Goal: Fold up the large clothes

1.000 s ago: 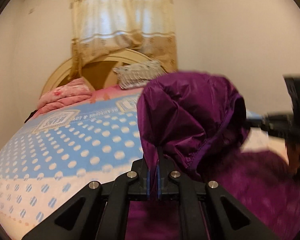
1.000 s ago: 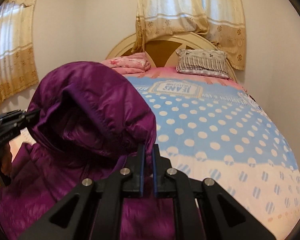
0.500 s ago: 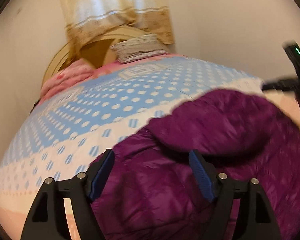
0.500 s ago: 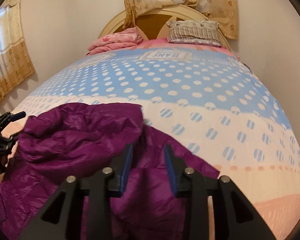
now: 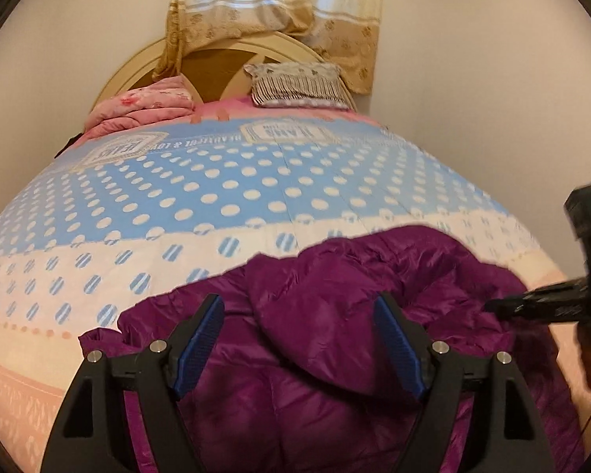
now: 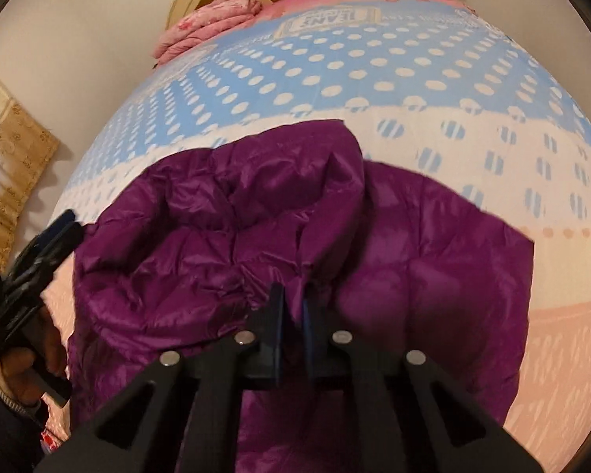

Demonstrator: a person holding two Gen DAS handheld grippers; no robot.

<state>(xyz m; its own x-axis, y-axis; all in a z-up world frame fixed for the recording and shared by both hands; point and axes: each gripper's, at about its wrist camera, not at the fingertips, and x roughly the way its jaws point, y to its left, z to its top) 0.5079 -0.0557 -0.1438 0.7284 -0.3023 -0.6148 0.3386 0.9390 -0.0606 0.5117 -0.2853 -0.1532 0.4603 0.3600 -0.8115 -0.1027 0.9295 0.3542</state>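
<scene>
Purple jacket lies crumpled on bed, hood flopped over body. Left gripper spread wide above it, holding nothing. Right gripper nearly closed, seemingly pinching hood fabric between pads.

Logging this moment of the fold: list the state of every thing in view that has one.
Purple quilted hooded jacket: crumpled on the bed, hood flopped over its body.
Left gripper: jaws wide open, holding nothing.
Right gripper: jaws shut on jacket fabric.
Pink floral blanket: folded, at the headboard.
Striped pillow: propped against the headboard.
Beige curtain: drawn.
</scene>
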